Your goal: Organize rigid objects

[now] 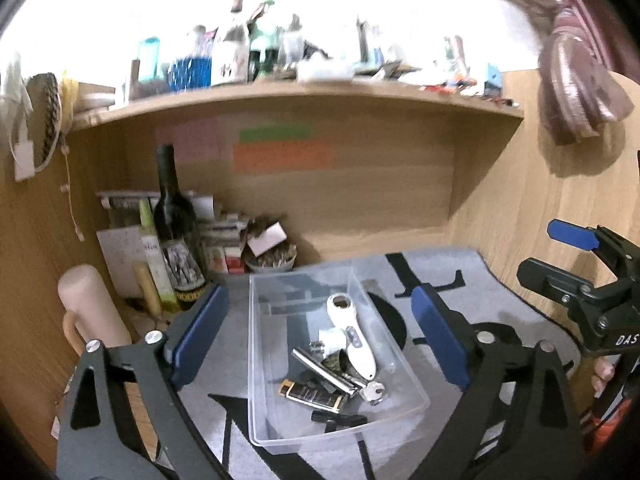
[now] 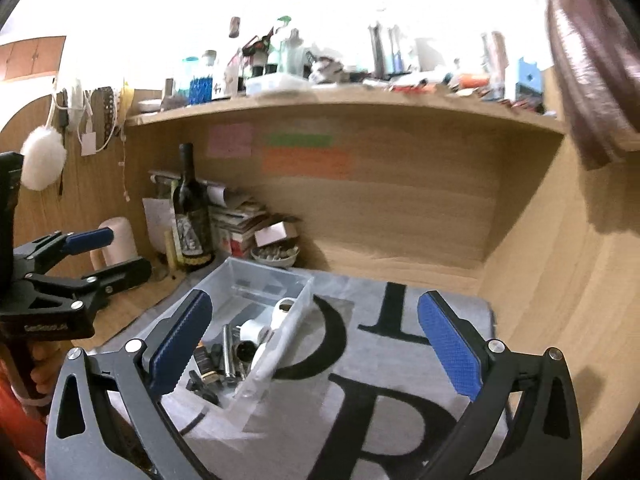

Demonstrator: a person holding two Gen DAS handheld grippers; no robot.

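Item: clear plastic bin (image 1: 260, 340), open-topped, standing on a grey mat (image 1: 460, 264) with large black lettering that covers the wooden desk (image 2: 560, 280). Contents, all lying loose on the bin floor at its nearer end: white handheld device (image 1: 352, 336), metal cylinder (image 1: 324, 372), black-and-gold lighter (image 1: 312, 394), small silver key-like piece (image 1: 374, 394), black clip-shaped piece (image 1: 340, 420); the far end of the bin is bare. Left gripper (image 1: 320, 340): fingers (image 1: 200, 336) spread wide, nothing between the pads, the bin seen lower down between them and not touched. Right gripper (image 2: 316, 344): fingers (image 2: 450, 348) likewise wide apart and empty, held over the mat with the bin partly behind its left finger. Surroundings: dark wine bottle (image 1: 172, 216), stacked papers and a small bowl of oddments (image 1: 272, 260) at the back of the desk; cluttered shelf (image 1: 280, 92) above. Step in hand, by judgement: a release into the bin looks complete, both tools clear of it. No loose rigid object shows on the mat, so the sorting appears near done or done. Next move calls for: a check of the desk edges for any stray piece; failing that, both tools drawn off without knocking the bin.
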